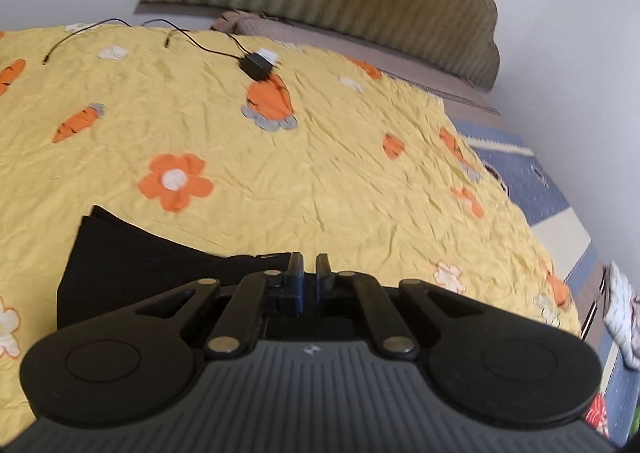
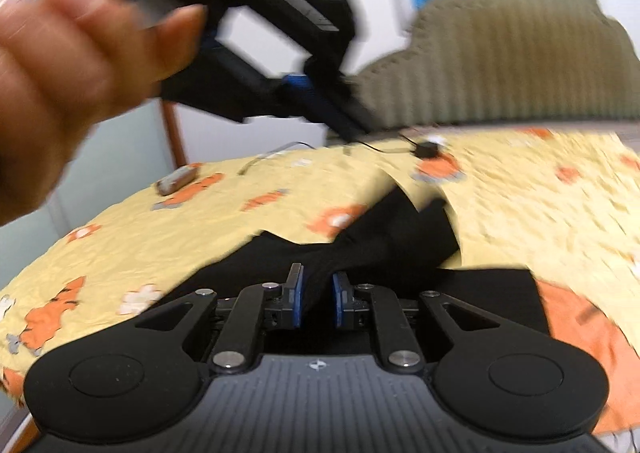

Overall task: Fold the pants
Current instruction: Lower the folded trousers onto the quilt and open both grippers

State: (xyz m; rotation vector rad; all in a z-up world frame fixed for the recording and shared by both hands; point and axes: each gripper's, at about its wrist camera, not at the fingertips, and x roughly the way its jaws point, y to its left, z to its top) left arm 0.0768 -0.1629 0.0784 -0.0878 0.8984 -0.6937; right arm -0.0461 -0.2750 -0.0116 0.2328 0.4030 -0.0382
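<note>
Black, soft pants [image 2: 384, 237] are lying bunched on the crinkled yellow carrot-print bedspread [image 1: 320, 157], the right hand-held gripper [image 2: 316, 295] pinching a fold, the left hand-held gripper [image 1: 309, 273] sitting closed.

Right tongs [image 2: 316, 299] pinch black pants [image 2: 384, 241] above yellow bedspread [image 2: 540, 205]
</note>
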